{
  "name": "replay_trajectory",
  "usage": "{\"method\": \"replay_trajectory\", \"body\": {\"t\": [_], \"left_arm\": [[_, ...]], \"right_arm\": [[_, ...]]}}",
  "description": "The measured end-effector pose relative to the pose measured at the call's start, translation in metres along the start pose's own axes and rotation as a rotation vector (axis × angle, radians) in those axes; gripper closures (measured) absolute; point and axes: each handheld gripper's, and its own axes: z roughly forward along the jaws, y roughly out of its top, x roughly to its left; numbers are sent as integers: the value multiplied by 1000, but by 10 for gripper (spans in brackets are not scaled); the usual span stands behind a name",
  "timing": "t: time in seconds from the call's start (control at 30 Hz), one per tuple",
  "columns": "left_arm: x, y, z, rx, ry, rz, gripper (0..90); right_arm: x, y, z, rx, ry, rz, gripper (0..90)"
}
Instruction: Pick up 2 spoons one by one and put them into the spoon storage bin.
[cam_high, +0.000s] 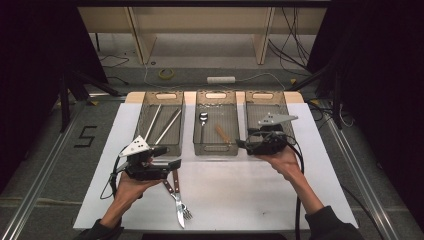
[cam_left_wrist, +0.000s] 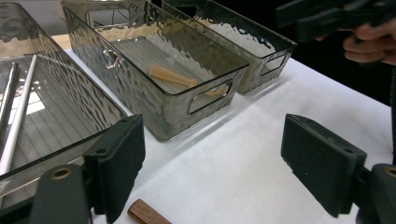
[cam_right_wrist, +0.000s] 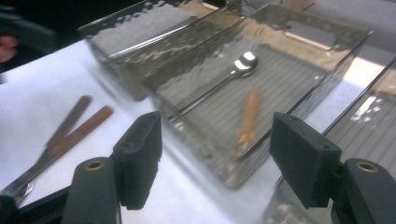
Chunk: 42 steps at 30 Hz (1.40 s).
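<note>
Three smoky clear bins stand side by side on the white table (cam_high: 235, 190). The middle bin (cam_high: 196, 127) holds a metal spoon (cam_high: 202, 120) (cam_right_wrist: 233, 70) and a wooden-handled piece (cam_high: 222, 132) (cam_right_wrist: 250, 114) (cam_left_wrist: 170, 74). A fork (cam_high: 187, 214) and a knife (cam_high: 179, 216) with wooden handles (cam_right_wrist: 70, 130) lie near the front edge. My left gripper (cam_high: 171, 157) (cam_left_wrist: 210, 158) is open and empty, just above those handles, in front of the left bin (cam_high: 143, 120). My right gripper (cam_high: 242, 145) (cam_right_wrist: 215, 154) is open and empty at the right bin's (cam_high: 289, 131) front end, pointing left toward the middle bin.
Two long metal rods (cam_high: 167, 125) (cam_left_wrist: 16, 121) lie in the left bin. A brown handle end (cam_left_wrist: 144, 214) shows below my left jaws. Beyond the table are a floor with cables, a tape roll (cam_high: 166, 73) and wooden shelving legs.
</note>
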Motion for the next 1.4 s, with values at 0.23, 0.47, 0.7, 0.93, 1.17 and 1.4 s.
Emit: {"method": "replay_trajectory", "body": {"t": [0.23, 0.47, 0.7, 0.93, 1.17, 1.4], "left_arm": [[3, 3, 7, 35, -1, 14, 232], [5, 4, 16, 65, 17, 31, 238], [6, 5, 19, 85, 20, 46, 239], [6, 4, 24, 117, 16, 57, 239], [6, 6, 30, 162, 4, 75, 251], [4, 6, 34, 199, -3, 95, 258]], "right_arm": [[9, -37, -12, 23, 16, 6, 343], [17, -62, -29, -50, -6, 40, 347], [20, -71, -41, -97, -37, 67, 347], [23, -79, -44, -96, -22, 91, 336], [26, -85, -48, -106, -24, 92, 327], [30, -89, -51, -112, -18, 96, 324]]}}
